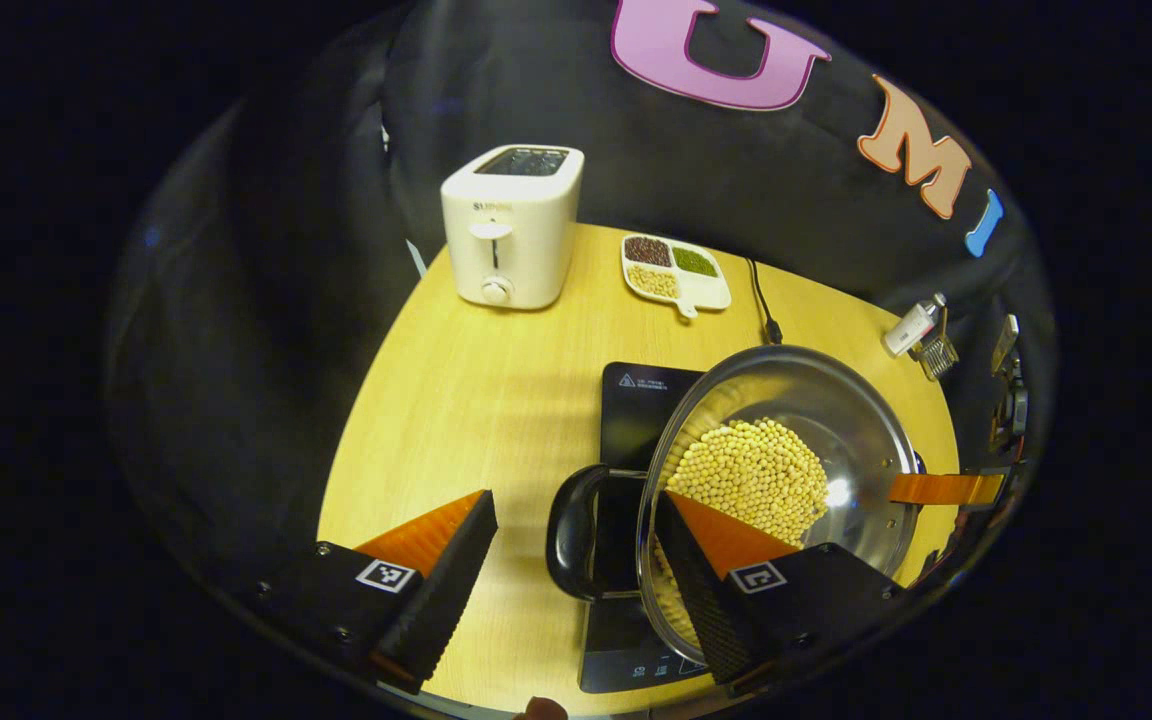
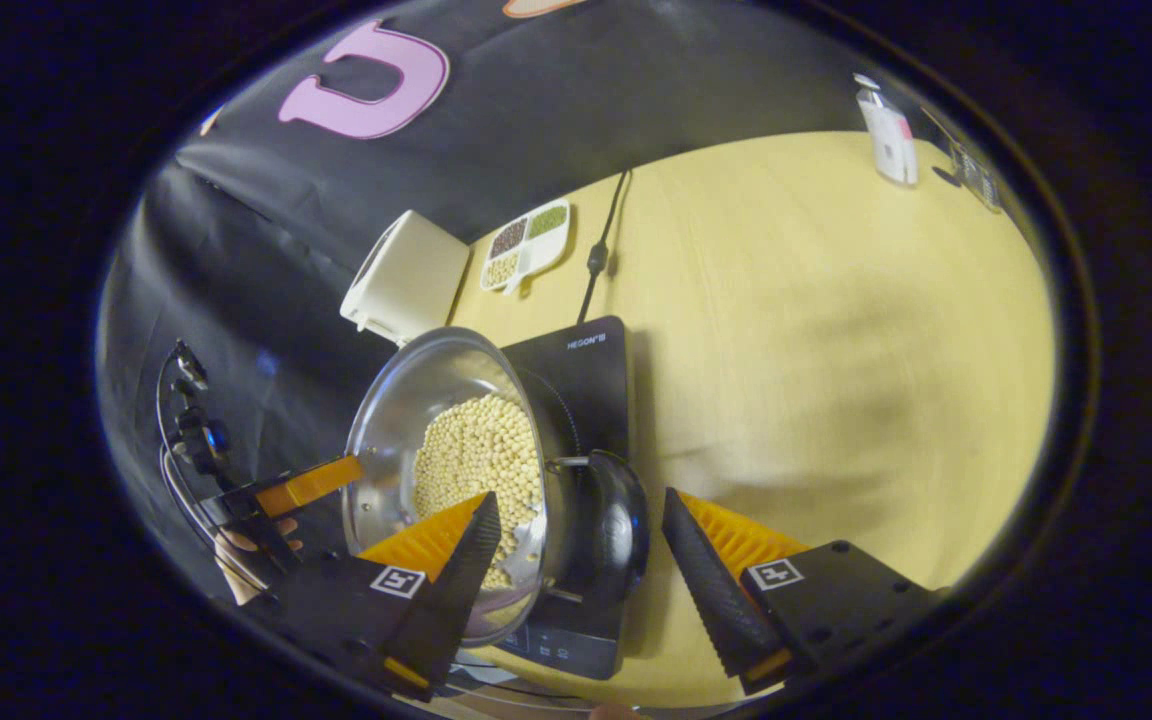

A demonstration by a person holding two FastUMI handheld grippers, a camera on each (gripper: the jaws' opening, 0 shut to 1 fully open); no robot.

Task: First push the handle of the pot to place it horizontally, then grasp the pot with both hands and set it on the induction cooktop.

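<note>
- Left gripper view: the left gripper (image 1: 576,570) sits at the bottom of the frame with its jaws spread, one on each side of the pot's black side handle (image 1: 573,533), neither pressing on it.
- The steel pot (image 1: 786,480), holding a heap of pale beans (image 1: 754,478), sits right of centre on the black induction cooktop (image 1: 636,420), which lies on the wooden bench (image 1: 476,400).
- A white toaster (image 1: 511,228) and a divided dish of beans (image 1: 674,270) stand in the upper middle of the frame.
- Right gripper view: the right gripper (image 2: 576,570) has its jaws spread around the pot's other black handle (image 2: 611,535), low in the centre.
- At lower left, a hand (image 2: 246,550) holds the other gripper beside the pot.
</note>
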